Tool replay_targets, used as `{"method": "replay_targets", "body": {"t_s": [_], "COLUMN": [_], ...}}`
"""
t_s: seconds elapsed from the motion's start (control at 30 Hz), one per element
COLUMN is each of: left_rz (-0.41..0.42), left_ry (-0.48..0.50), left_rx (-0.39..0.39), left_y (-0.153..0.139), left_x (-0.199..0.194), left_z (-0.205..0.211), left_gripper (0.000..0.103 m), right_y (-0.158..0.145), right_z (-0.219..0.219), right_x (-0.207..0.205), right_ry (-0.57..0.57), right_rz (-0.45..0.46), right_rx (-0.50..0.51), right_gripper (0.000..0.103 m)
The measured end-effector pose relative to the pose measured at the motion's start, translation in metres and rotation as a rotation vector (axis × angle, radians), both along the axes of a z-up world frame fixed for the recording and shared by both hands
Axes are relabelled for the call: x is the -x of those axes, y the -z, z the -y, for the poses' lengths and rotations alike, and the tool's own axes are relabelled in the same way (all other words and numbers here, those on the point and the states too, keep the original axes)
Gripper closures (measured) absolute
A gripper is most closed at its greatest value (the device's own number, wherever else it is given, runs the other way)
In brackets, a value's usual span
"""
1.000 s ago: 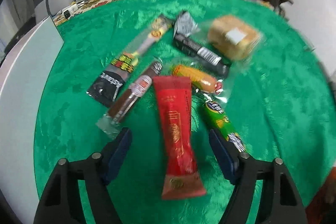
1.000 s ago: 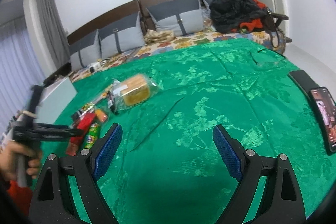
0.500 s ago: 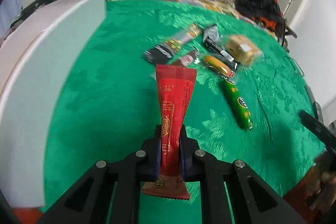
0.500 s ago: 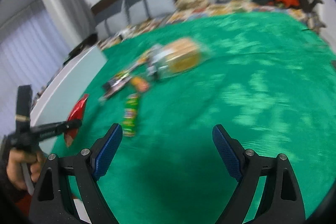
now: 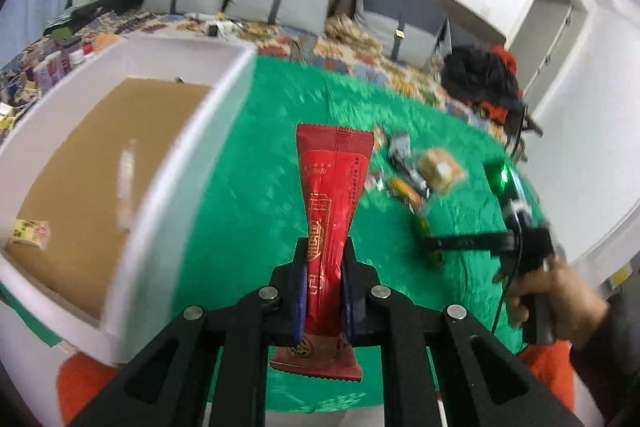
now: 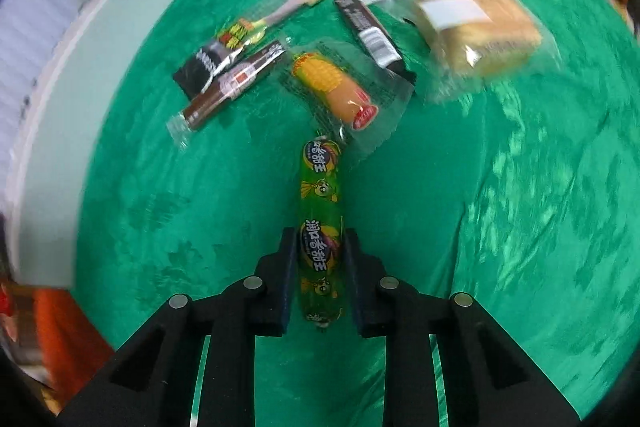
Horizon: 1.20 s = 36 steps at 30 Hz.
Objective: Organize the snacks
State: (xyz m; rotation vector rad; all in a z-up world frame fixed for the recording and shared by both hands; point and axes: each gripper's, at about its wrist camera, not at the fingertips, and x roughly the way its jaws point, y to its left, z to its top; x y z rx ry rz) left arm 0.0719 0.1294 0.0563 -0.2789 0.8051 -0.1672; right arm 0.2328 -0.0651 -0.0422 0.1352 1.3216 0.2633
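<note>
Two risks stood: the left tool (image 5: 323, 297) pinched the red packet (image 5: 333, 223) low, liable to droop, while the right tool (image 6: 320, 267), closing around the green sausage (image 6: 320, 223), might let it roll.

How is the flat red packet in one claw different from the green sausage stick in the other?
The flat red foil packet is wide and crimped at both ends; the green plastic-wrapped sausage stick is round and narrow. The red packet is lifted off the green cloth; the green stick seems to lie on it. Both are long snacks with claw pads on either side.
</note>
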Motion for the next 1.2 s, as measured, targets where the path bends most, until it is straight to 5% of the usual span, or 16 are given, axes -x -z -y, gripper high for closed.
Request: {"method": "replay_targets", "body": {"t_s": [0.2,0.33,0.47,0.57,0.63,0.73,0.87,1.0,1.1,1.2], "left_rz": [0.057,0.005,-0.06,-0.125,-0.149,-0.107,-0.08,-0.033,0.005,-0.012], "left_ry": [-0.134,-0.256,-0.316,-0.346,-0.379,-0.414,-0.39,-0.278,-0.126,-0.005], "left_rx": [-0.008,-0.089,-0.158,-0.195,-0.216,-0.232,-0.191,-0.118,-0.092,-0.085], "left_y": [-0.032,-0.023,-0.004,0.015,0.021,0.019,0.013,0.001,0.0,0.018], "left_x": [0.0,-0.014,-0.024,-0.028,-0.025,-0.01,0.0,0.002,-0.004,-0.02], "left_z": [-0.095,-0.165,-0.202,-0.22,-0.228,-0.23,-0.21,-0.151,-0.08,-0.018], "left_gripper": [0.09,0.09,0.09,0.074,0.036,0.028,0.028,0.027,0.018,0.006], "right_y": [-0.045,-0.111,-0.151,-0.154,-0.151,-0.152,-0.143,-0.087,-0.034,-0.002], "right_z": [0.012,-0.06,-0.166,-0.233,-0.254,-0.246,-0.194,-0.109,-0.036,0.038], "right_x": [0.019,0.025,0.031,0.037,0.043,0.048,0.051,0.05,0.06,0.076], "right_ry": [0.131,-0.027,-0.221,-0.316,-0.341,-0.339,-0.307,-0.238,-0.154,-0.051], "right_rz": [0.008,0.087,0.113,0.131,0.142,0.198,0.318,0.458,0.464,0.449], "right_rx": [-0.355,-0.517,-0.57,-0.51,-0.502,-0.501,-0.388,-0.084,0.149,0.253], "right_gripper": [0.08,0.08,0.079,0.066,0.044,0.045,0.037,0.035,0.035,0.035]}}
